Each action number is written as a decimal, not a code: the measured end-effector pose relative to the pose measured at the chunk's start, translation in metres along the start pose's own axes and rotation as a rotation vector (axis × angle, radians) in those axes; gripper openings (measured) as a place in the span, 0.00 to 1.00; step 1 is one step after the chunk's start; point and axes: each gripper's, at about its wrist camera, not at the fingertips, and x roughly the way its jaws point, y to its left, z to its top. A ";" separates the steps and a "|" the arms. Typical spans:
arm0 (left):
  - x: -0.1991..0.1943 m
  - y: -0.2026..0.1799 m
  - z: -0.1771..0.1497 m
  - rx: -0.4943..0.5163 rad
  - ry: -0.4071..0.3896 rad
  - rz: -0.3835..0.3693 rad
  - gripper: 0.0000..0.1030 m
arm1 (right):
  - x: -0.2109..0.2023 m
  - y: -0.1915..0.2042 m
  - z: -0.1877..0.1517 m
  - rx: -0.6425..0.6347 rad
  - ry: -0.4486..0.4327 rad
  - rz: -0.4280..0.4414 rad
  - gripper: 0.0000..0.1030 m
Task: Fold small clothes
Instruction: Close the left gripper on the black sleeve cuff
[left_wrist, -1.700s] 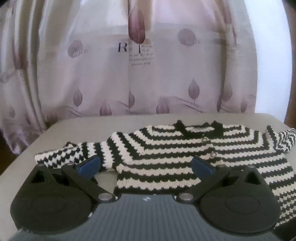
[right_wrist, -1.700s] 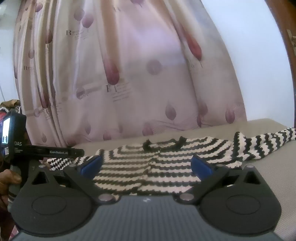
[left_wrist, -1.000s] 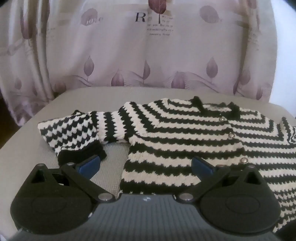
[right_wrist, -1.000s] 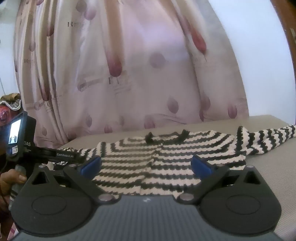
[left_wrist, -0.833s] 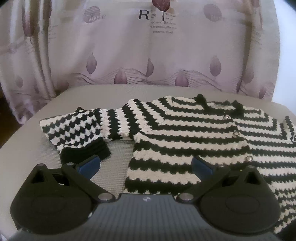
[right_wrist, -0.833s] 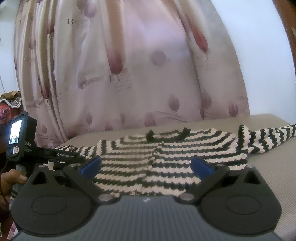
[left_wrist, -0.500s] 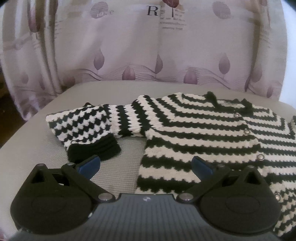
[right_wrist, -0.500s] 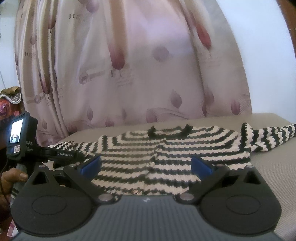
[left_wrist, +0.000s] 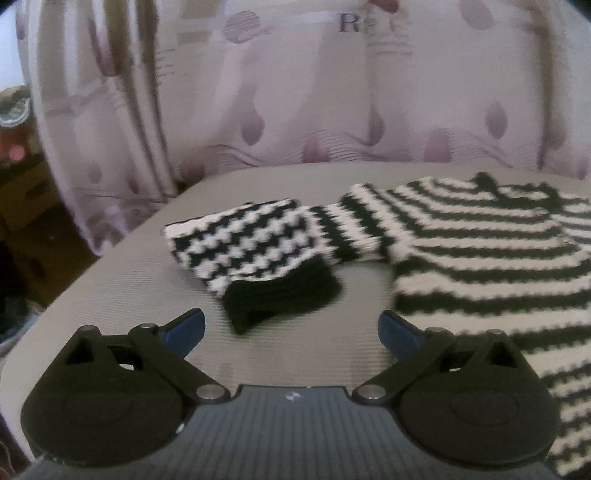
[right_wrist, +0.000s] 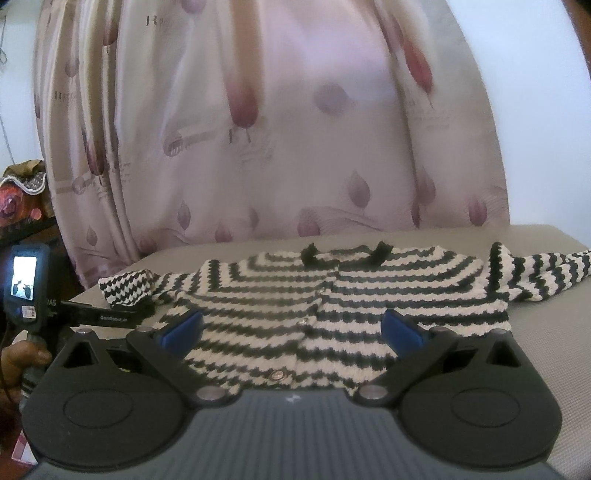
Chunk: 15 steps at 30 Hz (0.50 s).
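The striped sweater (right_wrist: 332, 306) lies flat on the grey tabletop (left_wrist: 110, 280). The left hand-held gripper (left_wrist: 291, 328), fingers apart and empty, faces the black cuff (left_wrist: 280, 291) at twelve o'clock, probably to fold that sleeve inward. The right hand-held gripper (right_wrist: 291, 328) hovers spread wide.

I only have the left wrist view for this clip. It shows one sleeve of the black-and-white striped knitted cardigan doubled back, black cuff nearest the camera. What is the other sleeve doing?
Observer: In the right wrist view, the other sleeve of the black-and-white striped knitted cardigan lies stretched out to the right, unfolded.
Operator: Is the right gripper holding anything?
Observer: No. The right gripper is open, with nothing between its fingers.
Operator: Can you see the front hem?
Observer: Yes, it lies flat, with a small round button near the edge.
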 end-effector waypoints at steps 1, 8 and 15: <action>0.003 0.006 0.000 -0.014 0.009 0.004 0.95 | 0.000 0.000 0.000 -0.002 0.001 0.000 1.00; 0.041 0.057 0.010 -0.259 0.124 -0.091 0.84 | 0.004 0.004 -0.002 -0.012 0.017 0.002 1.00; 0.056 0.067 0.016 -0.276 0.120 -0.147 0.25 | 0.007 0.008 -0.003 -0.026 0.031 -0.001 1.00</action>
